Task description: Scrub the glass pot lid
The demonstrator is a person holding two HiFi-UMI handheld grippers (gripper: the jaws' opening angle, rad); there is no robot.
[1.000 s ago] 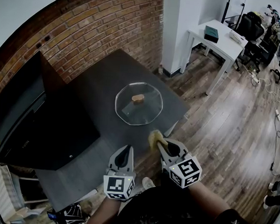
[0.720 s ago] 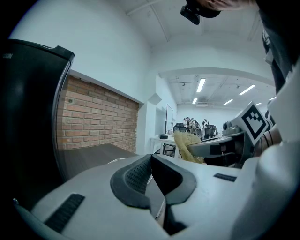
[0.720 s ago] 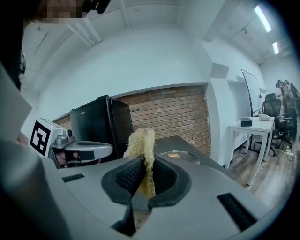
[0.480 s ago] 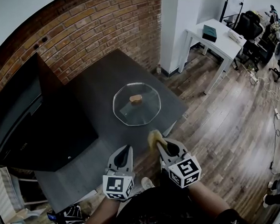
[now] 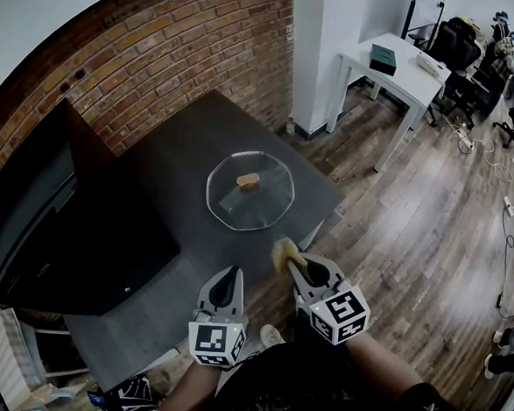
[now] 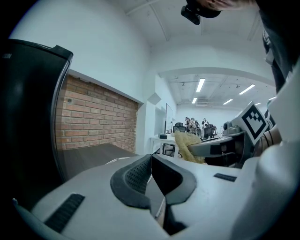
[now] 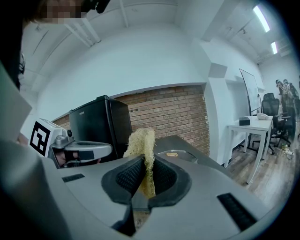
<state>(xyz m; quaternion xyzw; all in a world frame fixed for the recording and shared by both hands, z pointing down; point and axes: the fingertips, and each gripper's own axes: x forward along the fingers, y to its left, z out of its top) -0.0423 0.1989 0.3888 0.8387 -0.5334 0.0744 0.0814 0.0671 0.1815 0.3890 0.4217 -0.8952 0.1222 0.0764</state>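
Both reach forward, short of the glass lid (image 5: 250, 191): left hand-held gripper (image 5: 230, 275) closed empty, right hand-held gripper (image 5: 296, 264) clamping scrubber (image 5: 282, 251).

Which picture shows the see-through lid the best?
The head view: the whole glass lid lies flat on the dark table, tan knob on top. The right gripper view shows only a thin sliver beyond the scrubber; the left gripper view barely catches its rim.

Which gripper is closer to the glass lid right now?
Right. The right gripper, clamped on a yellow scrubber, sits short of the glass lid's near edge; the left gripper is shut, empty and farther back to the left.
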